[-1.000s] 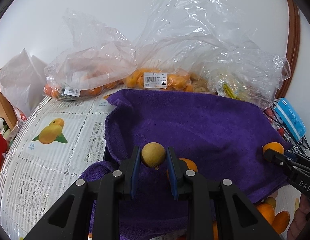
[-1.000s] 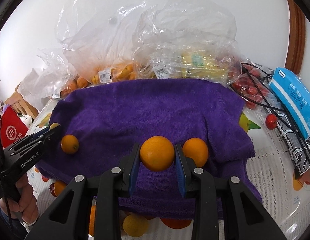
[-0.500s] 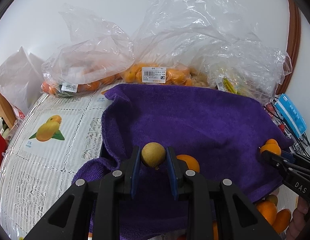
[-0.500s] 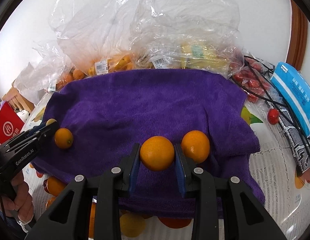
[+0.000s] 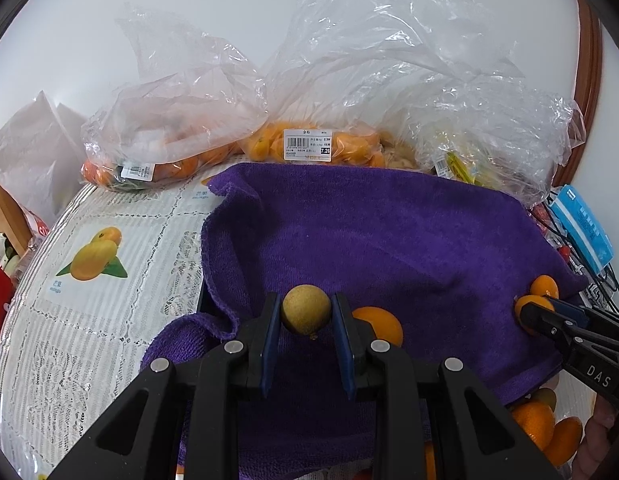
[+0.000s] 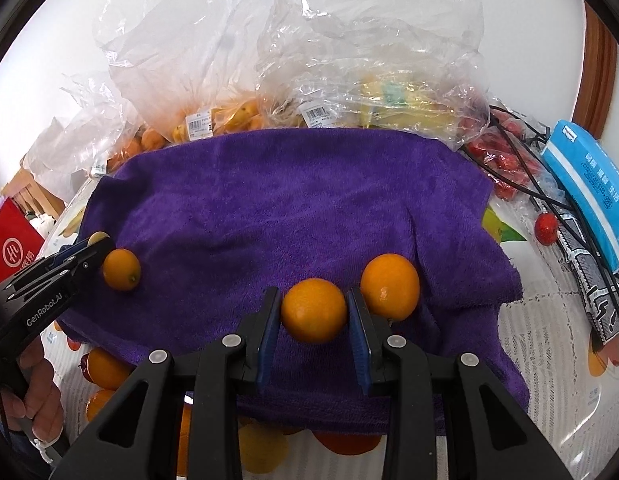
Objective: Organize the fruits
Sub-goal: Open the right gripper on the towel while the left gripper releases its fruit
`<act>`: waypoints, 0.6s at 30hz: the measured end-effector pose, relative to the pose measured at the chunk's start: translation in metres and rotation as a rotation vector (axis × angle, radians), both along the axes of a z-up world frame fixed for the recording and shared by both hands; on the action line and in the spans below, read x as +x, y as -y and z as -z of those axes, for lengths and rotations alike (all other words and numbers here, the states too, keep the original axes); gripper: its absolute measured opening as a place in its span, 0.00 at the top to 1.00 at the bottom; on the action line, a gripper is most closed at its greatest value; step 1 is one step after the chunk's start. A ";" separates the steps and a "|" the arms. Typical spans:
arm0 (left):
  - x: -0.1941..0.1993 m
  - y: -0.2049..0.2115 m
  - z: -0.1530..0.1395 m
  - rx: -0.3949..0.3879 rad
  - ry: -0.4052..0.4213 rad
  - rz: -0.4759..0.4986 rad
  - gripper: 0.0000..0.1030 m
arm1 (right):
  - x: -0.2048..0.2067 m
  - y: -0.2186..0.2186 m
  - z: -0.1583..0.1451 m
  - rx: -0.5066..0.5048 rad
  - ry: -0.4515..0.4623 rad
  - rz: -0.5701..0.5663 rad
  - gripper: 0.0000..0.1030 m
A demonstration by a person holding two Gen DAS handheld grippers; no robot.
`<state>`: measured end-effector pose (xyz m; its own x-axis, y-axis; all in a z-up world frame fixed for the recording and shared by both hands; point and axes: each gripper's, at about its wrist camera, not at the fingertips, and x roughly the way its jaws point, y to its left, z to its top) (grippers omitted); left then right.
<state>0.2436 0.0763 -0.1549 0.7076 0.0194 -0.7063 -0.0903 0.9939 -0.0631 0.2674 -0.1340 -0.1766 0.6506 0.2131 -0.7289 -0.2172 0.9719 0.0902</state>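
Spreading ahead of both tongs, the purple terry towel (image 6: 293,208) offered a broad bare stretch, bounded at its far edge by crumpled clear plastic bags of fruit (image 5: 309,136) and, left of the left tongs, by its own rumpled hem against the white lace-patterned tablecloth (image 5: 109,320). The left gripper (image 5: 306,316) was clenched on a small round yellow-green fruit (image 5: 306,309), held just above the towel's near fold with its stem nub pointing down; being near spherical, it showed no clear long axis. The right gripper (image 6: 314,312) grasped a round orange citrus (image 6: 314,309), another orange citrus (image 6: 390,286) lying just right of its right finger and a smaller orange kumquat (image 6: 121,269) resting off to the left, beside the other tongs' tip. Against the earlier frames, both grips were unchanged and the towel sat slightly lower in view.
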 end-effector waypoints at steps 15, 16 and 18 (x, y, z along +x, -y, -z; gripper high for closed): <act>-0.006 0.005 -0.004 0.043 0.038 0.011 0.50 | -0.007 0.005 -0.011 0.023 0.051 0.014 0.56; -0.007 0.005 -0.005 0.044 0.041 0.011 0.49 | -0.008 0.005 -0.012 0.023 0.057 0.014 0.55; -0.009 0.006 -0.007 0.045 0.050 0.011 0.48 | -0.009 0.005 -0.014 0.019 0.067 0.016 0.55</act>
